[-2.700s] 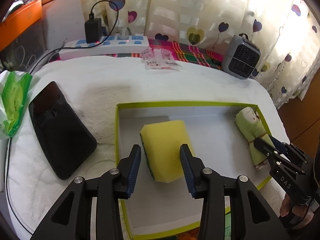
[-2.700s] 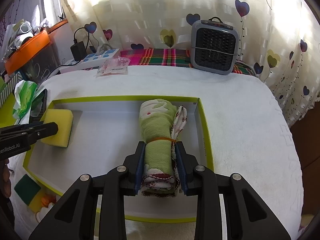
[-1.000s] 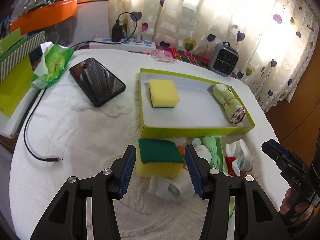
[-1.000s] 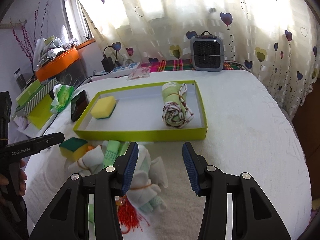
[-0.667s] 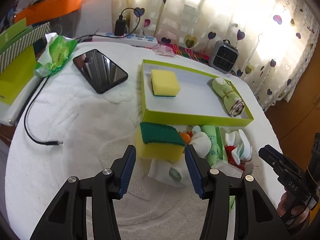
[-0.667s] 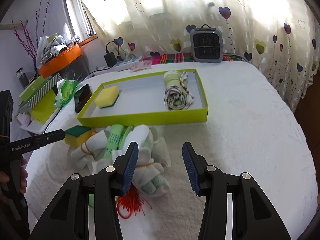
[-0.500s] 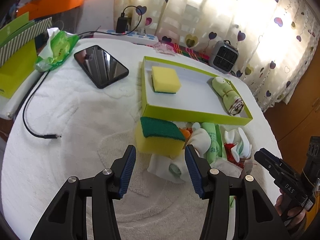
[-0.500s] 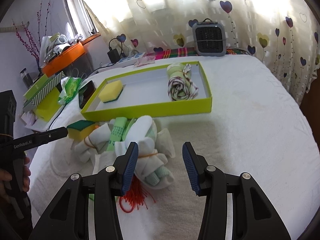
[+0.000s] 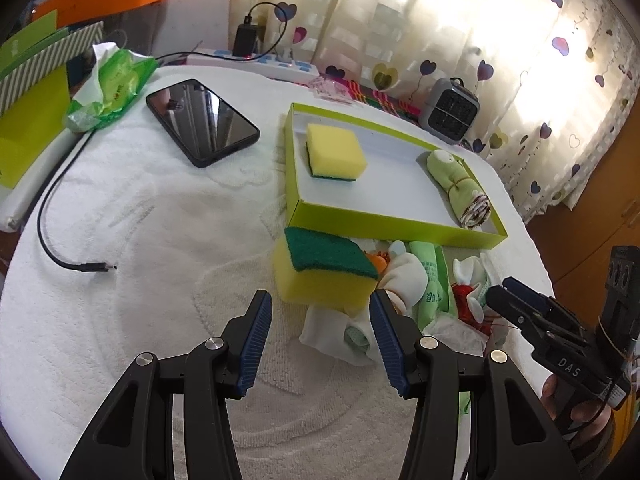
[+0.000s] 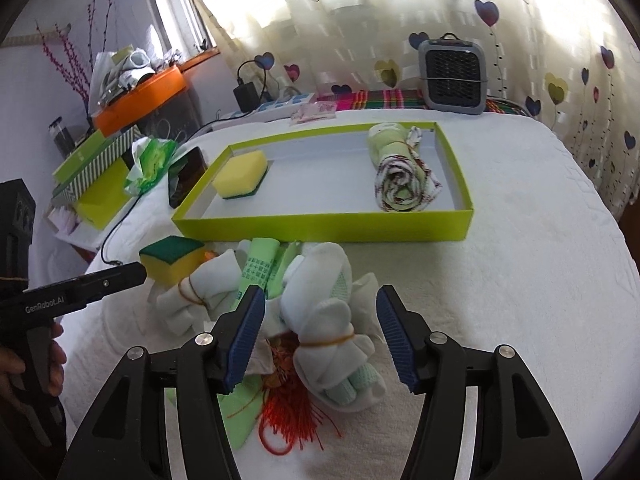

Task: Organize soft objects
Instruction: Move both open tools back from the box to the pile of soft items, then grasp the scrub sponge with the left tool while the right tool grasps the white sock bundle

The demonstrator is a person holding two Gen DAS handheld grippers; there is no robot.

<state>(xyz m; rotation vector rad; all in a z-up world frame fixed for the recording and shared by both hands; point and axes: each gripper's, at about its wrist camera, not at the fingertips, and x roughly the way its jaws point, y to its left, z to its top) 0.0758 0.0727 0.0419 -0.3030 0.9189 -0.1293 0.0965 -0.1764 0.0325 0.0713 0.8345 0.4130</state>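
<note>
The left claw (image 9: 320, 332) is lining up on the loose sponge (image 9: 326, 270) lying just near of the green tray (image 9: 392, 228), green side up. It would do well to lower squarely so both fingers straddle the yellow sides, squeezing lightly. Its jaws are standing wide apart, empty. The right claw (image 10: 320, 328) is hanging over the sock bundle (image 10: 330, 320), likewise wide apart and holding nothing.

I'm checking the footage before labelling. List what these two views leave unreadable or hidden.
- Orange item: left wrist view, mostly covered by the green-topped sponge and white bundles.
- Print on the green roll: right wrist view, too small to read.
- Items on the orange shelf: both views, small and distorted at the edge.
- Red tassel: its top is buried under the banded sock bundle.
</note>
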